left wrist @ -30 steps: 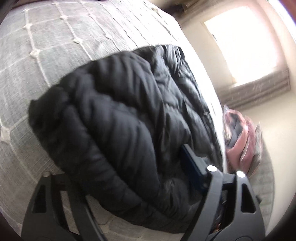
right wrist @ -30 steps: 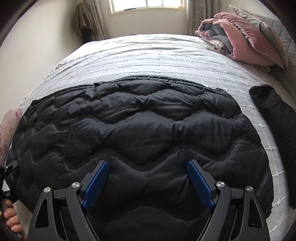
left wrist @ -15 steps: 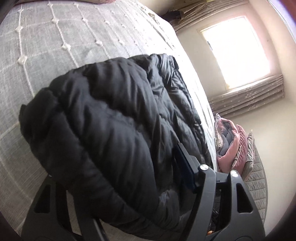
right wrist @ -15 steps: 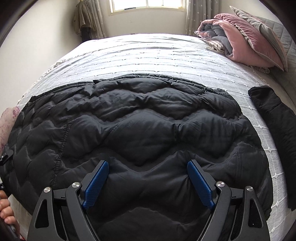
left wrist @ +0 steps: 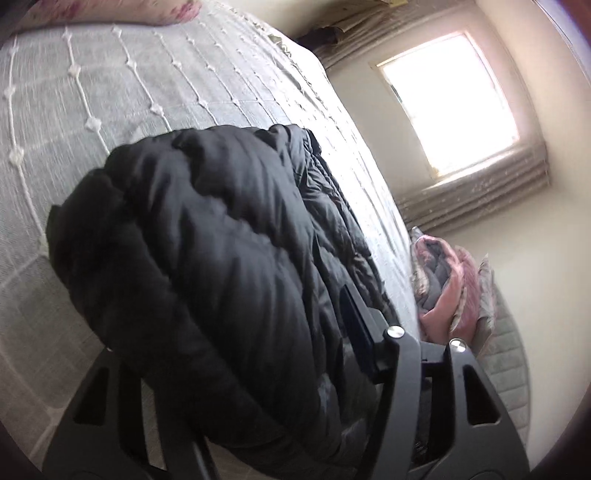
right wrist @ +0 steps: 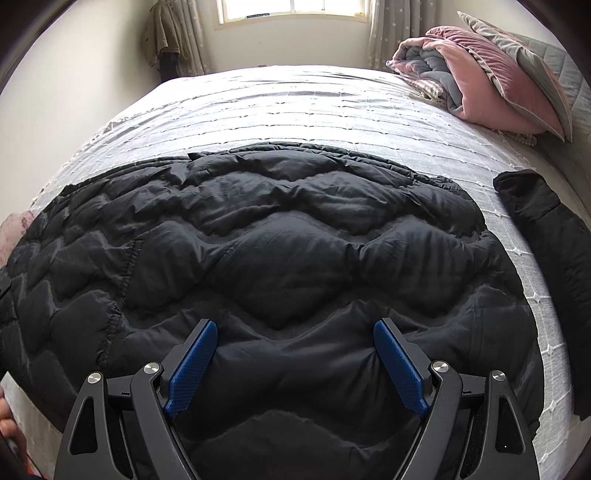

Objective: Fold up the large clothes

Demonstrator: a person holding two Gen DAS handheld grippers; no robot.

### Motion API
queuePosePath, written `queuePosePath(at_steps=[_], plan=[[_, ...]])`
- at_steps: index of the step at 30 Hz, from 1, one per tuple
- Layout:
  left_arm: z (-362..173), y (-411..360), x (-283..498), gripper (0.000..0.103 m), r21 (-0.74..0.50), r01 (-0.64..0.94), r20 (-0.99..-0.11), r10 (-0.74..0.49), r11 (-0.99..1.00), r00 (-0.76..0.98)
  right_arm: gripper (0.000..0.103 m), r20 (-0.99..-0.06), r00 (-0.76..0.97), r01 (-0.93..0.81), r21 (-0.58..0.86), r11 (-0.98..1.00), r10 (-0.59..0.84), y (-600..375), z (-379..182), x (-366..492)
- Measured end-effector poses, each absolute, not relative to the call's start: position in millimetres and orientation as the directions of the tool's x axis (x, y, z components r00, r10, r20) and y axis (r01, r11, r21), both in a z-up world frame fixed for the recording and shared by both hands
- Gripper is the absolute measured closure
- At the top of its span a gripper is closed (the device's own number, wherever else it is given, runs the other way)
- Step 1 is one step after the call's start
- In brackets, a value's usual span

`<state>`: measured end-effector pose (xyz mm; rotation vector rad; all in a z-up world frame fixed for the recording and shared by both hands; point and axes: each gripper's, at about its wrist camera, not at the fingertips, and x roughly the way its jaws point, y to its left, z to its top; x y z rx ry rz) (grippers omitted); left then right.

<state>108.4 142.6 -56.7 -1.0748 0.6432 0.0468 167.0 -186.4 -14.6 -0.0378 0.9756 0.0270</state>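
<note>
A black quilted puffer jacket (right wrist: 288, 258) lies spread across the near half of the grey bed (right wrist: 295, 107). My right gripper (right wrist: 295, 332) is open and empty, its blue pads (right wrist: 399, 365) hovering over the jacket's near edge. In the left wrist view the jacket's end (left wrist: 207, 266) bulges up between my left gripper's (left wrist: 258, 332) jaws. One blue pad (left wrist: 356, 325) presses its side; the other finger is hidden under the fabric. The left gripper holds that bunch of jacket lifted above the bedspread (left wrist: 110, 110).
A second black garment (right wrist: 554, 273) lies at the bed's right edge. Folded pink and grey bedding and pillows (right wrist: 491, 77) sit at the far right corner. A window (right wrist: 291, 11) and hanging clothes (right wrist: 166, 37) are beyond the bed. A floral pillow (left wrist: 110, 11) lies at the left.
My left gripper has lifted and turned with the jacket's end, which now bulges higher. The jacket's left side has shifted slightly in the right wrist view. The right gripper has stayed open in place.
</note>
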Motion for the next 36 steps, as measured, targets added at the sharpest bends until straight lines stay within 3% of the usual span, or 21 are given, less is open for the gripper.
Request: queuePosePath(at_steps=[1, 4, 7, 9, 10, 11, 13, 15, 16, 17, 24, 25, 27, 29, 30, 36], plan=[[-55, 143, 109, 0.047, -0.81, -0.331, -0.499, -0.272, 0.484, 0.822, 0.015, -0.828, 0.561, -0.04, -0.021, 0.999, 0.005, -186, -15, 167], [-44, 140, 108, 0.069, -0.801, -0.303, -0.486, -0.266, 0.516, 0.833, 0.015, -0.827, 0.563, -0.039, -0.029, 0.999, -0.003, -186, -17, 167], [-33, 135, 102, 0.073, -0.807, -0.264, -0.452, -0.264, 0.529, 0.852, 0.015, -0.827, 0.562, -0.04, -0.032, 0.999, -0.004, -185, -18, 166], [-28, 133, 101, 0.07, -0.808, -0.247, -0.439, -0.267, 0.535, 0.858, 0.015, -0.827, 0.562, -0.04, -0.029, 0.999, -0.002, -184, -18, 165], [-27, 132, 102, 0.059, -0.805, -0.25, -0.442, -0.262, 0.539, 0.858, 0.015, -0.827, 0.562, -0.041, -0.028, 0.999, 0.0, -184, -19, 166], [-29, 132, 104, 0.041, -0.808, -0.249, -0.442, -0.27, 0.534, 0.855, 0.015, -0.827, 0.563, -0.044, -0.029, 0.999, 0.0, -183, -19, 166], [-33, 133, 111, 0.037, -0.805, -0.261, -0.459, -0.281, 0.532, 0.843, 0.015, -0.824, 0.567, -0.049, -0.033, 0.998, 0.0, -181, -22, 167], [-34, 135, 114, 0.051, -0.787, -0.265, -0.47, -0.265, 0.557, 0.842, 0.015, -0.819, 0.574, -0.054, -0.045, 0.998, -0.006, -178, -24, 167], [-33, 133, 116, 0.067, -0.778, -0.268, -0.477, -0.258, 0.568, 0.84, 0.015, -0.815, 0.579, -0.056, -0.054, 0.997, -0.011, -177, -26, 167], [-31, 133, 116, 0.072, -0.771, -0.264, -0.48, -0.257, 0.579, 0.839, 0.015, -0.812, 0.583, -0.059, -0.063, 0.996, -0.017, -175, -27, 167], [9, 114, 92, 0.083, -0.706, -0.125, -0.392, -0.237, 0.697, 0.889, 0.016, -0.815, 0.579, -0.076, -0.079, 0.994, -0.021, -171, -29, 169], [14, 110, 90, 0.084, -0.691, -0.11, -0.382, -0.231, 0.714, 0.895, 0.02, -0.809, 0.587, -0.076, -0.082, 0.994, -0.022, -170, -25, 167], [24, 106, 83, 0.084, -0.653, -0.07, -0.359, -0.226, 0.754, 0.906, 0.058, -0.793, 0.609, -0.112, -0.057, 0.992, 0.023, -166, -16, 160], [32, 101, 82, 0.085, -0.617, -0.053, -0.351, -0.215, 0.785, 0.911, 0.087, -0.775, 0.618, -0.186, 0.019, 0.982, 0.132, -158, -5, 151], [35, 99, 82, 0.085, -0.606, -0.045, -0.346, -0.213, 0.794, 0.914, 0.092, -0.768, 0.618, -0.208, 0.044, 0.977, 0.166, -154, -2, 148], [53, 86, 68, 0.085, -0.534, 0.068, -0.272, -0.247, 0.843, 0.93, 0.093, -0.789, 0.529, -0.327, 0.15, 0.933, 0.312, -123, -11, 141]])
